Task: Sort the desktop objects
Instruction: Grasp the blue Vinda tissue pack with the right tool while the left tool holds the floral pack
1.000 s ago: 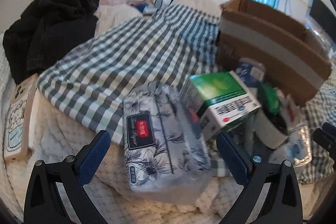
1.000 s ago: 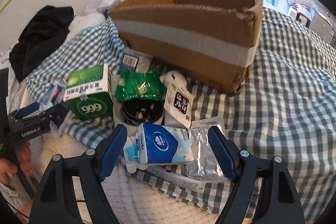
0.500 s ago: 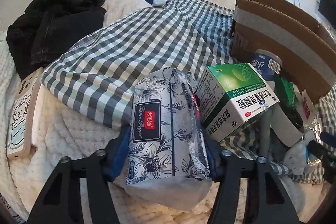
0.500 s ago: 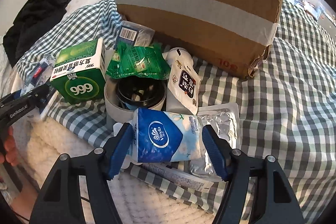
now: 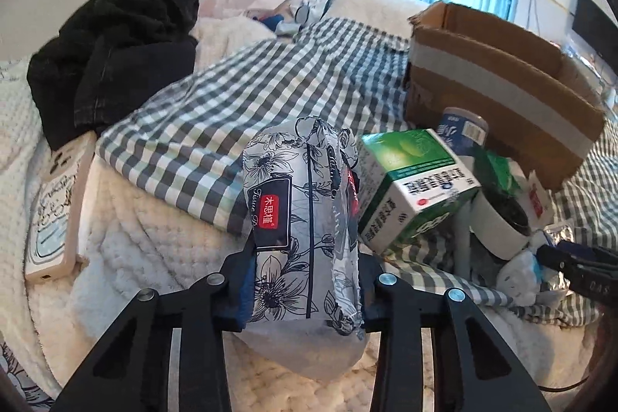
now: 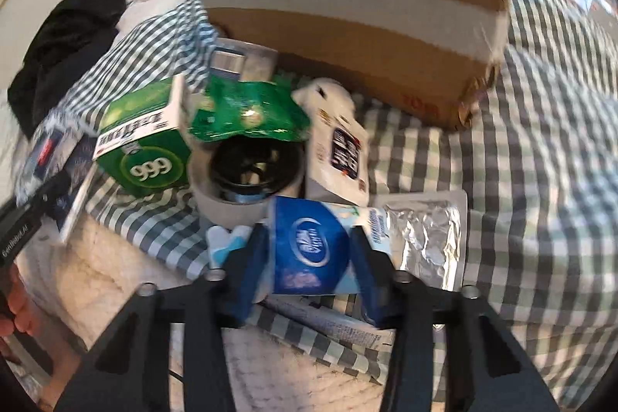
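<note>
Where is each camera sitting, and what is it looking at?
Left wrist: rides the left gripper, looking down along its closing fingers at the floral tissue pack between them.
Right wrist: rides the right gripper, closing on the blue tissue pack; a hand shows.
Both see the green box and cardboard box.

The left gripper [image 5: 303, 290] has two black plastic arms with long triangular cut-outs, each carrying round silver screw heads near its tip. Its fingers [image 5: 247, 290] wear blue pads on the inner faces. The right gripper [image 6: 311, 269] is built the same way: black cut-out arms, silver screws, and deep blue pads on its fingers [image 6: 253, 269]. Seen from the right wrist, the left gripper's black body bears small white lettering. A thin black cable trails below.
</note>
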